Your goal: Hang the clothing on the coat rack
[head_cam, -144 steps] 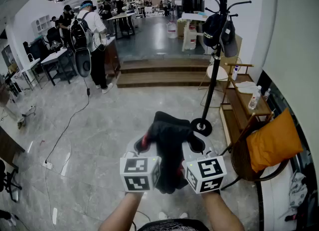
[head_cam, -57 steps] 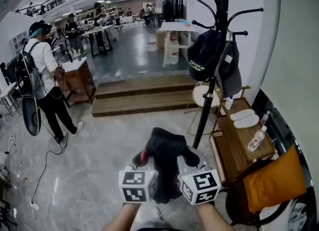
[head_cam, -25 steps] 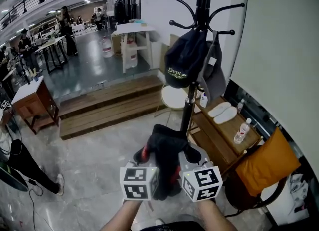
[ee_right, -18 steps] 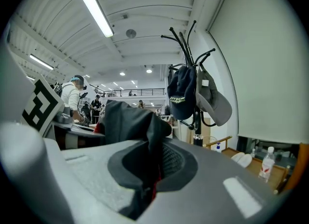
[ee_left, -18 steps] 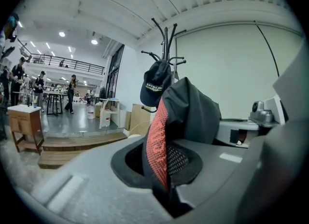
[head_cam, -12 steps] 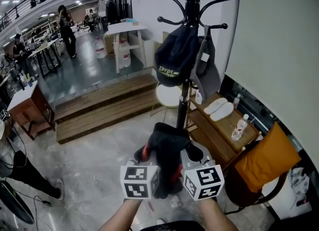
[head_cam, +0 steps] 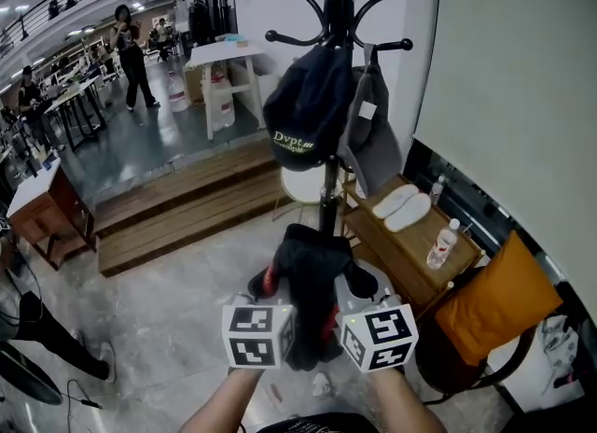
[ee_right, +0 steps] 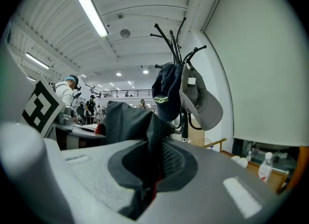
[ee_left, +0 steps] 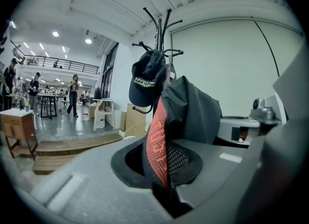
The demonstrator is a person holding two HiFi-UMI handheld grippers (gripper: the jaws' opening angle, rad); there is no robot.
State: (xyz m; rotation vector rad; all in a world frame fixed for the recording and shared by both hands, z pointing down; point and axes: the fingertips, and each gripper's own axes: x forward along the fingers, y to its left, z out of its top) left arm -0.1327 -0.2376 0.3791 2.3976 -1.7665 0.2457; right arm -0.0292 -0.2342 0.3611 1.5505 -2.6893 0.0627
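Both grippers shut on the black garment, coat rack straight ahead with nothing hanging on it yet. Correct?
Not quite: the coat rack isn't bare. A dark cap and a grey cap hang on it, clear in the head view. The rest holds: the left gripper and right gripper are both shut on the black garment.
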